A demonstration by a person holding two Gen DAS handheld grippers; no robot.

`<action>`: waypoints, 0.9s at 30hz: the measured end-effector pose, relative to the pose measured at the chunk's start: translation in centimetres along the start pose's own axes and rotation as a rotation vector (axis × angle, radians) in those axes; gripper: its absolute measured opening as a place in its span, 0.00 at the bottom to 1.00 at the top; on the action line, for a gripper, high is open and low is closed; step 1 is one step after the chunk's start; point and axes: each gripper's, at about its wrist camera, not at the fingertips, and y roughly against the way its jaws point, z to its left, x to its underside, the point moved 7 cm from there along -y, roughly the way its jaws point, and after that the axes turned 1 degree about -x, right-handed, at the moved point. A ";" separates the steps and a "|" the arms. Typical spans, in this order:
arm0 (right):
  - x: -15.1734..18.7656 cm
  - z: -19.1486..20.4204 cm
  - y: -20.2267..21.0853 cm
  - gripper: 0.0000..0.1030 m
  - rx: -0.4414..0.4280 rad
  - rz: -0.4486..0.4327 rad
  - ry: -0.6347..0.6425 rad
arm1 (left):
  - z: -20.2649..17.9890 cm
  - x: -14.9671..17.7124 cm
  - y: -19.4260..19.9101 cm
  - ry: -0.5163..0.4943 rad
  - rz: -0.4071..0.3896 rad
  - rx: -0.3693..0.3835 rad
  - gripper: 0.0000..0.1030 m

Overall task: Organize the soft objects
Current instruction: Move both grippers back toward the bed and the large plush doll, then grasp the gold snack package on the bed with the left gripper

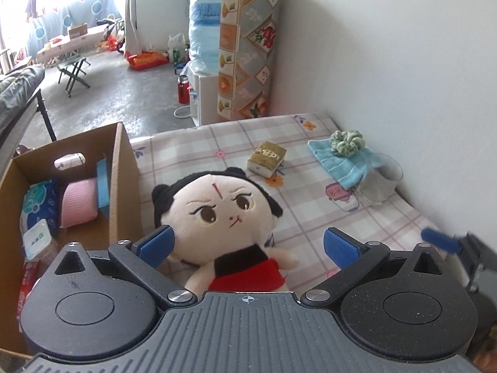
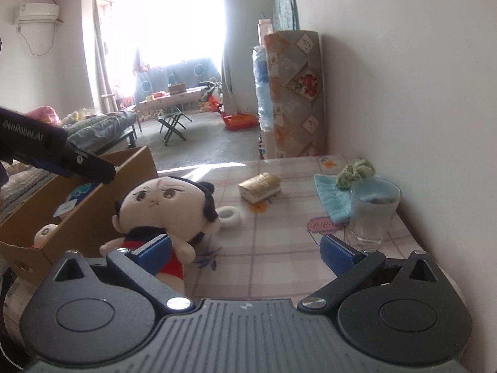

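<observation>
Blown-out window [image 2: 174, 25] backlight, fisheye edges.

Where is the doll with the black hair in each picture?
Left wrist view: the doll lies at centre, between the open fingers of the left hand-held gripper, beside the cardboard box.
Right wrist view: the doll is left of centre, against the box.
Shared landmark: the gold tissue pack.

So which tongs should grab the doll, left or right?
Probably the left. The left tongs are open with the plush doll sitting right between them, beside the cardboard box. The right tongs are open too, but the doll sits off to their left.
</observation>
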 end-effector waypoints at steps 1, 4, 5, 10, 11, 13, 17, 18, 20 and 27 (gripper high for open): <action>0.2 -0.3 -0.2 1.00 0.006 0.005 -0.005 | 0.0 -0.3 -0.3 0.006 0.002 0.002 1.00; 0.7 -1.3 -1.0 1.00 0.024 0.016 -0.027 | -0.2 -1.5 -1.3 0.008 -0.003 -0.012 1.00; 0.8 -1.6 -1.2 1.00 0.029 0.018 -0.036 | -0.3 -1.9 -1.7 0.003 -0.007 -0.021 1.00; 0.6 -2.6 -2.5 1.00 0.020 0.020 -0.065 | -1.6 -4.3 -4.8 -0.003 0.026 0.003 1.00; 0.5 -2.6 -2.8 1.00 0.017 0.017 -0.064 | -1.9 -4.7 -5.5 0.000 0.038 0.017 1.00; 0.1 -2.8 -3.2 1.00 0.013 0.004 -0.061 | -2.5 -5.6 -7.1 -0.005 0.065 0.034 1.00; -0.5 -3.2 -4.6 1.00 -0.022 -0.007 -0.078 | -3.3 -7.4 -10.5 -0.012 0.124 0.050 1.00; -0.8 -3.2 -5.2 1.00 -0.032 -0.002 -0.082 | -3.4 -7.7 -11.5 -0.006 0.144 0.053 1.00; -1.4 -3.2 -6.2 1.00 -0.036 0.002 -0.073 | -3.5 -8.2 -13.4 0.006 0.179 0.047 1.00; -2.7 -3.4 -8.1 1.00 -0.078 0.010 -0.049 | -4.8 -8.9 -18.6 -0.126 0.292 0.027 1.00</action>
